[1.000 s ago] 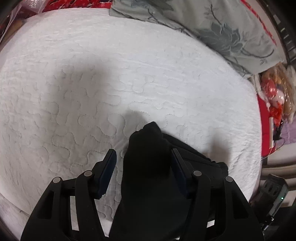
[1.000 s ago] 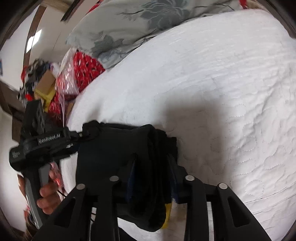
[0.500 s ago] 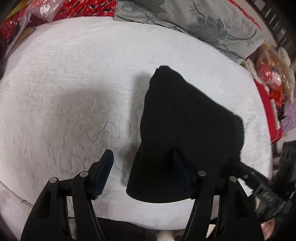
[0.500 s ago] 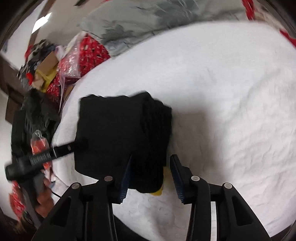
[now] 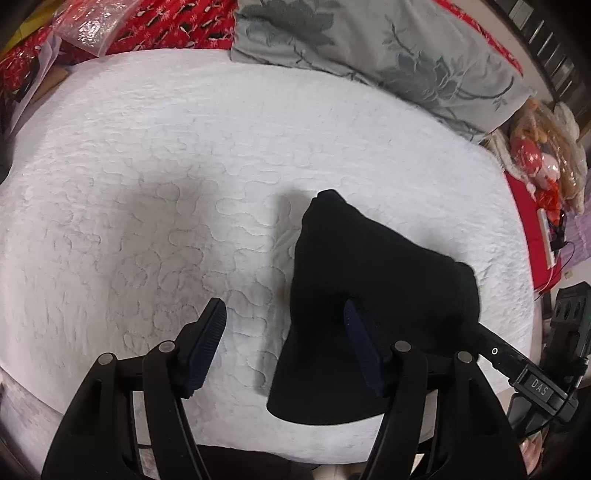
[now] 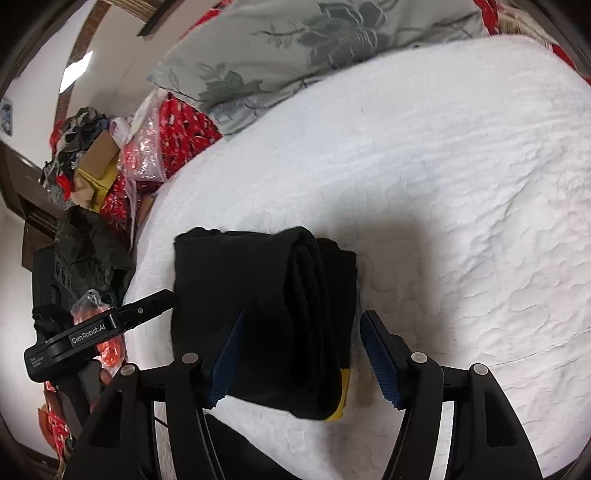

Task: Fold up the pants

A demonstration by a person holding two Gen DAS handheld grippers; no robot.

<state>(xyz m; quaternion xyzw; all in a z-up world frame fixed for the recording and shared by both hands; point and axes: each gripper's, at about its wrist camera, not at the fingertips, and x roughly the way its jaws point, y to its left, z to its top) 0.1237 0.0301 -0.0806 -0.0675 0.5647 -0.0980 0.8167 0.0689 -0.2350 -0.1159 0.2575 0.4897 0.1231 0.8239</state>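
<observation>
Lying folded near the front edge of the white quilted bed [image 6: 443,166], the black pants [image 6: 266,314] are resting free. Right gripper [image 6: 299,354] jaws have just been opening, straddling the bundle's thick edge; left gripper [image 5: 284,347] jaws are standing apart over bare quilt. Withdrawing carelessly risks snagging a layer, unrolling the fold or dragging it off the edge.

White quilted bedspread [image 5: 221,166] fills most of both views, stitched in wavy loops. Grey floral pillow [image 5: 388,55] lies along the top edge in the left wrist view, red patterned fabric [image 5: 166,26] beside it at upper left. Right wrist view: pale wall [image 6: 37,92] upper left with dark wood trim [image 6: 88,33] and a bright light patch; cluttered pile with cardboard box [image 6: 99,155] and plastic bags at left.
</observation>
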